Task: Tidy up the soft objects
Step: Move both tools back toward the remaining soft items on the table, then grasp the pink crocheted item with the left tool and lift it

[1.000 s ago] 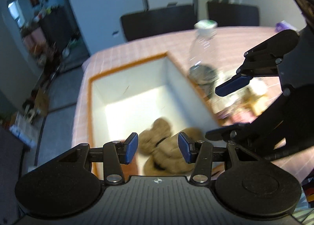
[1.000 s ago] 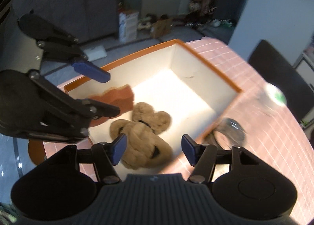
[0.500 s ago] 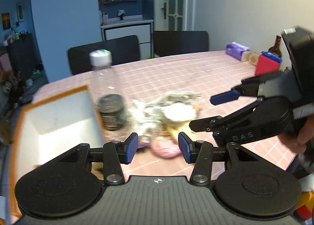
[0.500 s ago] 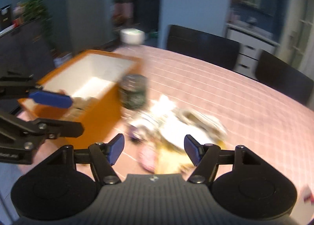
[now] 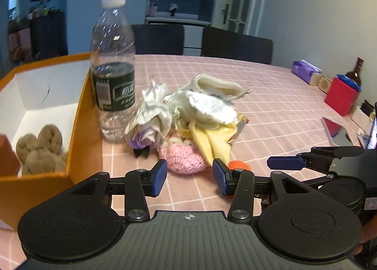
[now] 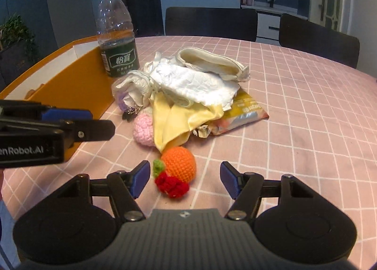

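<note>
L gripper is held low over the pink checked tablecloth, fingers level, aimed at the pile of soft items. Jaws are spread, nothing between them; the pink crochet ball sits just ahead of the gap. R gripper is also low and level, jaws wide apart, empty. The orange crochet fruit w/ red crochet berry lies on the cloth just ahead of the pads, not touched.

Container: orange box, white inside, stands at the left of the pile. Contents: brown plush bear lying near the front corner. An orange flap or insert shows at the far left edge; cannot tell which.

Pile, beside the box: white crumpled fabric, cream pouch on top, yellow cloth draped over the pink ball, snack packet under the cloths. A clear water bottle, upright, capped, stands between box wall and pile.
</note>
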`<act>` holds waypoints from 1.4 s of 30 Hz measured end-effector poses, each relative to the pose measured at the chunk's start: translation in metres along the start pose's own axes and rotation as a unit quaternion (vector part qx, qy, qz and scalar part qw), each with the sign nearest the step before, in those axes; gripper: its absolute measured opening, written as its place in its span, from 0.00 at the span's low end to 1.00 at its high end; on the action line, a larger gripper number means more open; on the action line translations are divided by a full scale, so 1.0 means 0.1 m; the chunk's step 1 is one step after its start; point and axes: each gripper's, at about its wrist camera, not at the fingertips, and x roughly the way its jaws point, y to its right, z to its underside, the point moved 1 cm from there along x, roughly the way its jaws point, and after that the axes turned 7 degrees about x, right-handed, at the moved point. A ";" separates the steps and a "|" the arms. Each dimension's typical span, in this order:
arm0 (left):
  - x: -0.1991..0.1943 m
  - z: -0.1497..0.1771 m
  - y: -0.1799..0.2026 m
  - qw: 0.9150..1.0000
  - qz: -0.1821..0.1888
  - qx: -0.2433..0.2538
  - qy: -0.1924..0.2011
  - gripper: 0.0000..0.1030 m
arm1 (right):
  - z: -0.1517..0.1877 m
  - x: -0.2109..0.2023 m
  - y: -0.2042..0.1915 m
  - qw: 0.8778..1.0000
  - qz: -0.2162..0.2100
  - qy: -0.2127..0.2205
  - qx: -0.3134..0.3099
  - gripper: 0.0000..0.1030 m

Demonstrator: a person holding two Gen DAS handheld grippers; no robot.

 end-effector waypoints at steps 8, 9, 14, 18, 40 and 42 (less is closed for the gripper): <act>0.18 0.03 0.03 1.000 0.003 0.005 -0.011 0.52 | -0.02 0.14 0.08 1.000 -0.022 -0.004 0.005 0.42; 0.19 0.01 0.04 1.000 0.004 0.007 -0.011 0.52 | -0.02 0.14 0.09 1.000 -0.017 -0.004 0.003 0.41; 0.27 -0.09 0.09 1.000 0.002 0.021 -0.005 0.52 | -0.08 0.09 0.24 1.000 0.016 -0.002 0.006 0.41; 0.38 -0.07 0.11 0.998 -0.018 0.054 -0.014 0.52 | -0.11 0.11 0.32 1.000 0.020 -0.003 0.011 0.41; 0.74 0.15 0.43 0.974 -0.087 0.210 -0.007 0.45 | -0.01 0.14 0.34 1.000 0.016 0.001 0.011 0.52; 0.69 0.16 0.43 0.974 -0.097 0.206 -0.003 0.28 | -0.02 0.12 0.34 1.000 0.013 0.003 0.015 0.46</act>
